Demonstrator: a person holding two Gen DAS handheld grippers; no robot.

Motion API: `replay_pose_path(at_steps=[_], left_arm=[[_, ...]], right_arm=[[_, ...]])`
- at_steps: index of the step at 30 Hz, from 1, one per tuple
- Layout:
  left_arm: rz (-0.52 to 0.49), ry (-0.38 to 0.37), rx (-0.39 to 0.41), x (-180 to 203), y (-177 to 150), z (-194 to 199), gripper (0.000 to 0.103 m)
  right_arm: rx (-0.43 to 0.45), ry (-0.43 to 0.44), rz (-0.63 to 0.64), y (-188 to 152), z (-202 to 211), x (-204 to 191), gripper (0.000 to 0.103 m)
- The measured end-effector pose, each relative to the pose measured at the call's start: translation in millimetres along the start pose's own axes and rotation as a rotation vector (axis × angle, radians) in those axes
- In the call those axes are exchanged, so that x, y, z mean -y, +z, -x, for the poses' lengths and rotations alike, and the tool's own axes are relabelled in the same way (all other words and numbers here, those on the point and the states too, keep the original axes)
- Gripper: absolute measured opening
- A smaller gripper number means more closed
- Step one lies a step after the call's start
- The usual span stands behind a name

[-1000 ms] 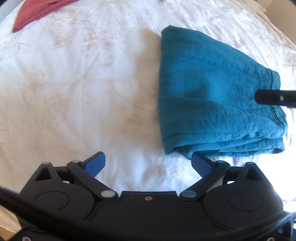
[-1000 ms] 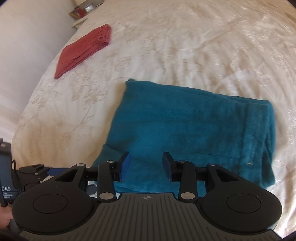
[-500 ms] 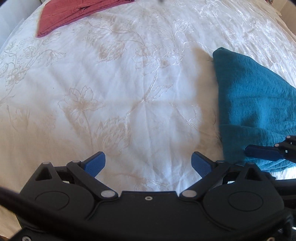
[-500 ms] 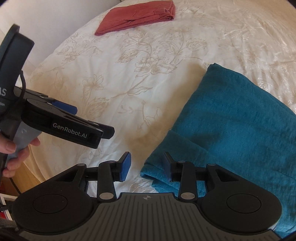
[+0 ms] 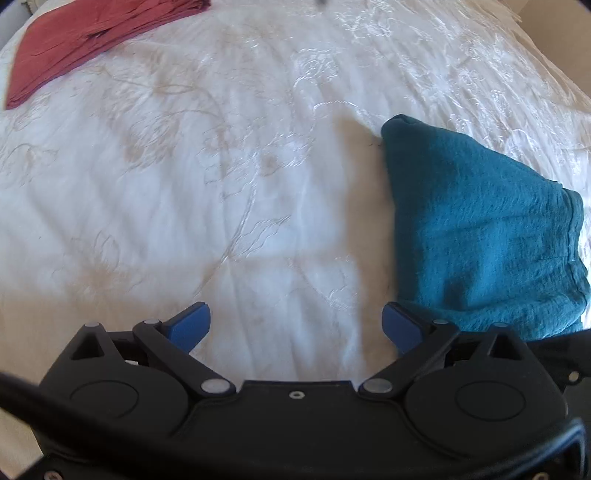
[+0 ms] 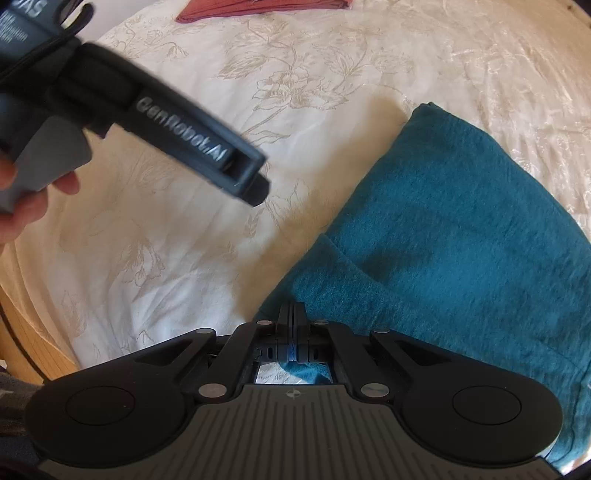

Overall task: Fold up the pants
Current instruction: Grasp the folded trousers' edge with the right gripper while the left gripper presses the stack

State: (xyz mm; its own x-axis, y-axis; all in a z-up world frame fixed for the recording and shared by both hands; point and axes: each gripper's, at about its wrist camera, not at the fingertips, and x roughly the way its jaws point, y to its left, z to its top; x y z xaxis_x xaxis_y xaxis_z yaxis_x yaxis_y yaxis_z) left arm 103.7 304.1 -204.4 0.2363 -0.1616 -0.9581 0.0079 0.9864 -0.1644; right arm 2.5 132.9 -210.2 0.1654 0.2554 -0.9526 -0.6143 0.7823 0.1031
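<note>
Left wrist view: the left gripper [image 5: 295, 325] hangs over the bed [image 5: 221, 184], its blue fingers [image 5: 190, 325] spread wide with nothing between them but the white embroidered bedspread. The teal pants [image 5: 480, 229], already folded into a thick wad, lie on the bed to the right, their near edge just beside the right-hand finger but not between the two. A folded red cloth [image 5: 85, 37] lies well apart at the far left corner.

Right wrist view: the right gripper [image 6: 291, 317] has its fingers [image 6: 284, 314] pressed together on the near corner of the pants [image 6: 461, 240], and a bit of teal cloth shows through the gap behind them, so they appear to grip that corner. The pants run away to the upper right in several layers, with one folded flap showing near the fingers. The left gripper [image 6: 255, 192] crosses the upper left of this view, blurred, held in the person's hand [image 6: 22, 203]; its fingers are not clear from this side. The red cloth [image 6: 258, 7] sits at the far edge.

The pants look like soft, light, crinkled cloth: limp, not slippery, not fragile. A hold on one corner alone would probably let the layers sag and slip open. A pinch that takes in all the layers at a corner, with the other gripper on the neighbouring corner of the same edge, should keep the fold together.
</note>
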Motion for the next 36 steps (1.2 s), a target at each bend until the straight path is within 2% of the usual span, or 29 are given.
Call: replay_pose_path(at_steps=[5,7,9,11,12,15,18,24,27,28,30,32,34,36], left_arm=[[-0.061,-0.145,-0.025,31.7,43.1,-24.0,0.101],[-0.084,-0.160,-0.036,44.6,58.8,-38.5,0.102],[-0.111,-0.153,-0.073,57.4,71.9,-54.2,0.102],[-0.146,-0.184,-0.114,69.5,80.8,-69.5,0.102],[-0.168,-0.200,-0.124,74.7,82.6,-74.5,0.099],[-0.291,-0.210,-0.098,91.3,85.9,-77.4,0.066],[-0.341,-0.219,-0.119,100.0,93.0,-76.4,0.059],[-0.336,-0.235,-0.147,95.2,101.5,-75.6,0.057],[-0.342,-0.233,-0.143,96.5,101.0,-73.5,0.057],[-0.345,-0.230,-0.139,97.4,101.0,-72.8,0.056],[-0.338,-0.229,-0.140,97.6,101.3,-73.4,0.056],[-0.324,-0.234,-0.140,97.1,103.1,-74.7,0.056],[-0.317,-0.238,-0.143,96.2,104.8,-74.8,0.056],[-0.311,-0.243,-0.144,95.7,106.1,-73.2,0.056]], right_arm=[[-0.008,0.014,-0.039,-15.1,3.5,0.8,0.001],[0.001,0.039,-0.067,-16.4,7.5,4.6,0.001],[0.013,0.030,-0.082,-16.5,13.4,6.4,0.001],[0.025,0.024,-0.093,-12.7,18.8,8.3,0.003],[0.040,0.031,-0.097,-12.6,22.3,8.9,0.003],[0.136,0.038,-0.118,-9.2,38.0,14.7,0.003],[0.191,0.027,-0.135,0.4,43.0,25.0,0.003],[0.138,-0.008,-0.122,33.9,8.7,50.9,0.003],[0.104,0.032,-0.155,45.6,-8.0,61.3,0.004],[0.061,0.071,-0.180,47.1,-15.2,63.6,0.005],[-0.080,0.202,-0.174,41.7,-31.9,56.9,0.004],[-0.165,0.271,-0.049,24.7,-36.6,32.3,0.004],[-0.178,0.276,0.030,7.2,-30.0,10.4,0.004],[-0.135,0.248,0.056,-2.0,-17.3,-0.1,0.004]])
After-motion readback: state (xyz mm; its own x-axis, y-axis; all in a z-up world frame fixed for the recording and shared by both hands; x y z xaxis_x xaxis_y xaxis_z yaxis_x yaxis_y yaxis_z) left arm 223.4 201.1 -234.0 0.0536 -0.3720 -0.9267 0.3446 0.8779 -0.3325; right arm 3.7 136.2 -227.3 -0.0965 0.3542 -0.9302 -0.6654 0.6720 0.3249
